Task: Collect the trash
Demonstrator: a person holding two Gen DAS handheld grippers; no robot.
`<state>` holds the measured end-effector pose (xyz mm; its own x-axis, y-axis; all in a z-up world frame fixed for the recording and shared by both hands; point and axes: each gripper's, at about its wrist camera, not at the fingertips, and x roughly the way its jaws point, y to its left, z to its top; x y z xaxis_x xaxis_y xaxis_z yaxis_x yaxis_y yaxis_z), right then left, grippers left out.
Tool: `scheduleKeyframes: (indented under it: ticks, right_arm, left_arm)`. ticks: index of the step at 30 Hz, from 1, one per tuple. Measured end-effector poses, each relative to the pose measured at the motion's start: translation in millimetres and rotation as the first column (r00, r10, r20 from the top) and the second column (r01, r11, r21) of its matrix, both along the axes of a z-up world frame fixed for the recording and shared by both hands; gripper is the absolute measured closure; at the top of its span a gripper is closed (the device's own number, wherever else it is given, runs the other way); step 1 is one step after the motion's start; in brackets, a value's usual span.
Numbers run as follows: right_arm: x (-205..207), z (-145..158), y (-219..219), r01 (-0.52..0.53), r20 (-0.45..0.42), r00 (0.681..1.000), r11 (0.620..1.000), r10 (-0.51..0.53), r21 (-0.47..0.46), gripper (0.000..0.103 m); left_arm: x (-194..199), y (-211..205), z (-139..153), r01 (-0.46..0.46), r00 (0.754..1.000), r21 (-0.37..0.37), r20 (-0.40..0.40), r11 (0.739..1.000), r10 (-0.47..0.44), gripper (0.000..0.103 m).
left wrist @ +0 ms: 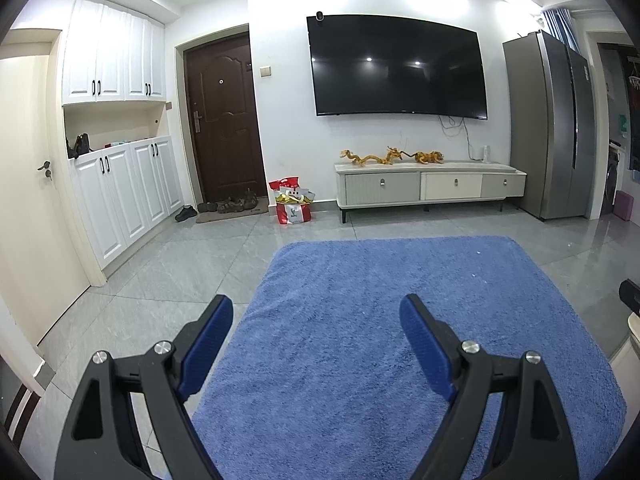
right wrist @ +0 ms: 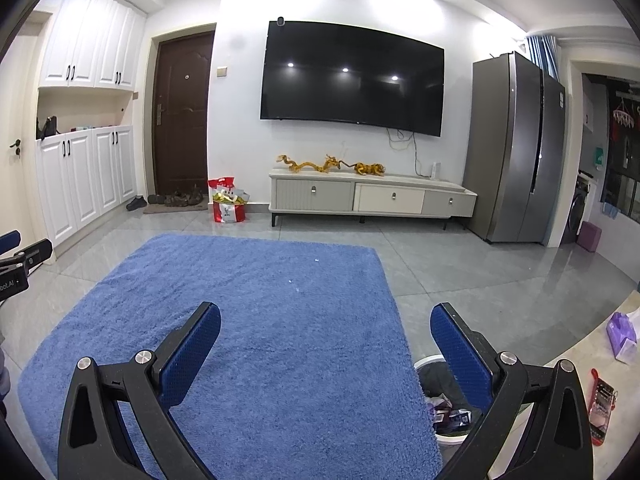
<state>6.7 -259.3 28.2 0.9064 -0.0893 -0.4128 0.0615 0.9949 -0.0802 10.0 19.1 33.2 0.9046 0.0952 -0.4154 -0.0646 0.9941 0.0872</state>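
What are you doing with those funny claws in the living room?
I'm picking up trash. Right now both claws are open and holding nothing: the left claw and the right claw hang over the blue rug. A trash bin with some wrappers inside sits just off the rug's right edge, below the right claw. A few tiny white bits lie on the rug. A purple tissue pack and a red packet sit on the surface at the right.

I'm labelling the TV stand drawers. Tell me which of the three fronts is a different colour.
The middle drawer on the TV stand: its front is cream-white, while the left drawer and right drawer are grey.
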Motion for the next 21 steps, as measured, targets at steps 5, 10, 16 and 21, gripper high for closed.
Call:
scheduleKeyframes:
  ticks: [5, 10, 16, 21]
  right_arm:
    - [-1.2, -0.9, -5.7, 0.008, 0.000, 1.000, 1.000, -0.008, 0.009, 0.000]
    - [-3.0, -2.7, -11.0, 0.018, 0.001, 1.000, 1.000, -0.018, 0.018, 0.000]
    - [-5.7, -3.1, -15.4, 0.027, 0.008, 1.000, 0.999, -0.027, 0.018, 0.000]
    - [-7.8, -2.5, -18.0, 0.031, 0.015, 0.999, 0.999, -0.031, 0.020, 0.000]
  left_arm:
    - [1.0, -4.5, -1.5, 0.015, 1.000, 0.009, -0.009, 1.000, -0.015, 0.018]
    - [0.3, -8.6, -1.4, 0.026, 1.000, 0.016, -0.011, 1.000, -0.026, 0.018]
    - [0.7, -11.6, -0.2, 0.028, 1.000, 0.018, -0.009, 0.999, -0.028, 0.018]
    - [0.5, -11.6, 0.6, 0.033, 0.999, 0.016, -0.014, 0.999, -0.032, 0.018]
